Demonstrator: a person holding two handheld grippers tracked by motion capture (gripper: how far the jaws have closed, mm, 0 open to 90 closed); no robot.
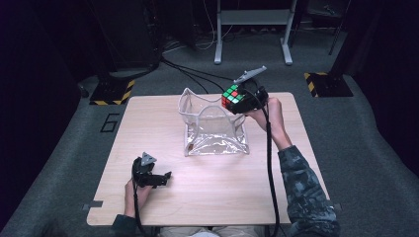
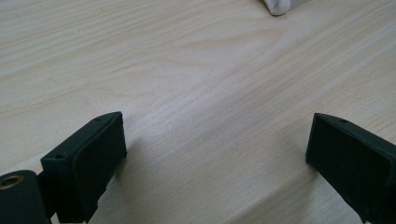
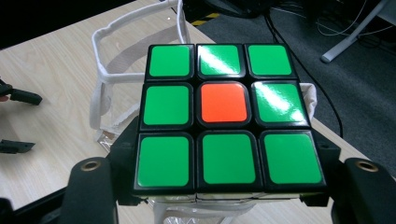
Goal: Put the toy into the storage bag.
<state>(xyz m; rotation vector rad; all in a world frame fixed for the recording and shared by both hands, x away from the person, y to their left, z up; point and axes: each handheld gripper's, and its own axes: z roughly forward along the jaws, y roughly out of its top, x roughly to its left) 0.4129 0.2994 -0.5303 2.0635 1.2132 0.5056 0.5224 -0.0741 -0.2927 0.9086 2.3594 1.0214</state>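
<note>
A Rubik's cube (image 1: 233, 96) with a mostly green face and an orange-red centre (image 3: 223, 103) is clamped in my right gripper (image 1: 247, 98), held in the air above the right rim of a clear plastic bag (image 1: 212, 126) with white trim. The bag (image 3: 109, 79) stands open on the table under the cube. My left gripper (image 1: 160, 178) rests near the table's front left, open, its jaws wide apart over bare wood (image 2: 215, 140) with nothing between them.
The light wooden table (image 1: 148, 128) has free room left and in front of the bag. Cables (image 1: 192, 74) run over the grey floor behind it. A white frame's legs (image 1: 252, 34) stand at the back. Yellow-black marked bases (image 1: 113, 91) sit at both far corners.
</note>
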